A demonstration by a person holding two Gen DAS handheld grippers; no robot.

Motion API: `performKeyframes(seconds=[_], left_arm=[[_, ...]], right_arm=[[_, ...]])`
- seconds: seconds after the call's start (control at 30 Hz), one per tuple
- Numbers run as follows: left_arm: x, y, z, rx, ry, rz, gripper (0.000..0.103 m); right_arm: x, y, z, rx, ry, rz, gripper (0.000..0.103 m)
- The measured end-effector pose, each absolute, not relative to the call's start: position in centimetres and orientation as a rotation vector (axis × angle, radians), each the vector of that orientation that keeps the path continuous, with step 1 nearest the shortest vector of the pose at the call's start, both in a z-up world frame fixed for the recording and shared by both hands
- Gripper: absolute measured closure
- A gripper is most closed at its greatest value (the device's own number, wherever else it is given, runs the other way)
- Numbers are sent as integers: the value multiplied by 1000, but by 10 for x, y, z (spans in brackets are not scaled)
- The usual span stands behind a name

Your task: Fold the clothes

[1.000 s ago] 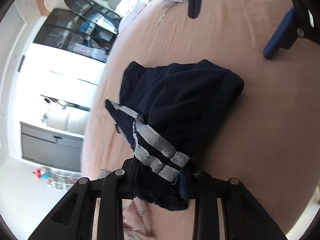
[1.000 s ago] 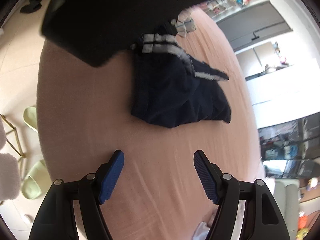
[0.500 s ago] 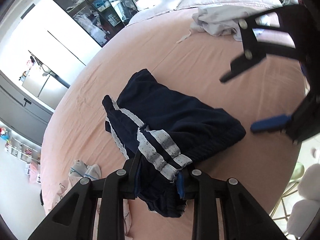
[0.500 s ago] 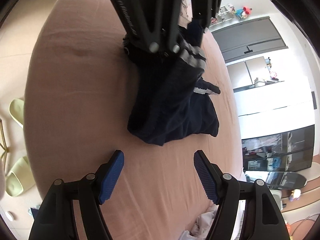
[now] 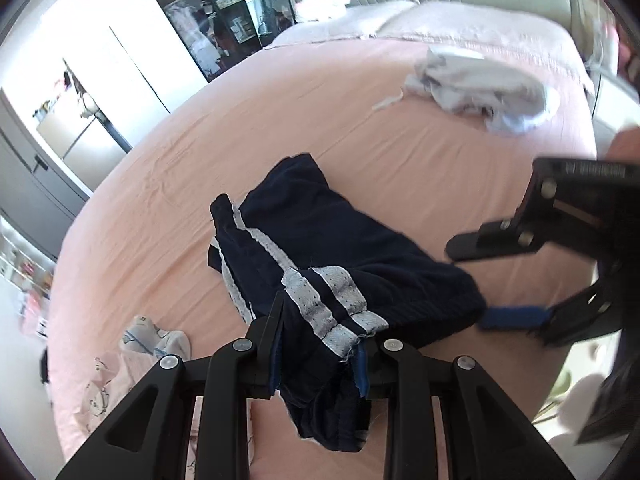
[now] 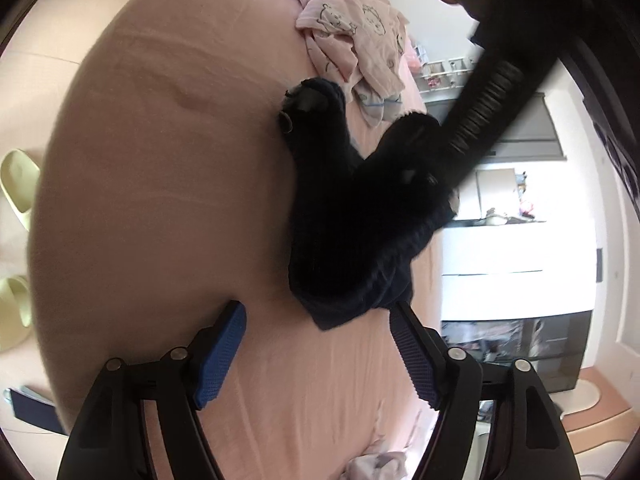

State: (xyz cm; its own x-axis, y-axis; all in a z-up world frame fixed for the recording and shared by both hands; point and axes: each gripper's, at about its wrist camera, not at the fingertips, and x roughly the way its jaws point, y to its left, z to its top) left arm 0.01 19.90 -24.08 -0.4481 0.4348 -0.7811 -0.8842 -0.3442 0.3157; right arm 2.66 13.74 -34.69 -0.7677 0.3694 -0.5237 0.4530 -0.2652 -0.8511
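Observation:
Navy shorts (image 5: 320,240) with pale grey side stripes lie bunched on the pink bed sheet (image 5: 360,128). My left gripper (image 5: 318,344) is shut on their striped edge and holds that end up off the bed, with cloth hanging below the pads. In the right wrist view the shorts (image 6: 352,220) look almost black. Their near corner reaches in between the blue fingers of my right gripper (image 6: 316,320), whose jaws are opening, and the pads do not touch the cloth. From the left wrist view, the right gripper (image 5: 468,284) sits at the shorts' right end.
A crumpled pale grey garment (image 5: 480,96) lies near the pillows (image 5: 460,20). Pink printed clothes (image 6: 352,32) and a small white piece (image 5: 156,336) lie at the bed's other end. Pale green slippers (image 6: 16,184) sit on the floor beyond the bed edge.
My left gripper has risen and rolled, lifting the striped end of the shorts. My right gripper has moved in until the shorts' corner sits between its fingers.

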Motion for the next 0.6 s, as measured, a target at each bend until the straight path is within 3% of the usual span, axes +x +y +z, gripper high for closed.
performKeyframes(seconds=[0.53,0.6], left_arm=[[6,190,-257,-789,1040,1847,78],[8,189,-261,-795,1067,1832,78]], right_arm=[[2,142,-343,1048,1817,-2294,29],[0,143,-341,1052,1792,-2309,33]])
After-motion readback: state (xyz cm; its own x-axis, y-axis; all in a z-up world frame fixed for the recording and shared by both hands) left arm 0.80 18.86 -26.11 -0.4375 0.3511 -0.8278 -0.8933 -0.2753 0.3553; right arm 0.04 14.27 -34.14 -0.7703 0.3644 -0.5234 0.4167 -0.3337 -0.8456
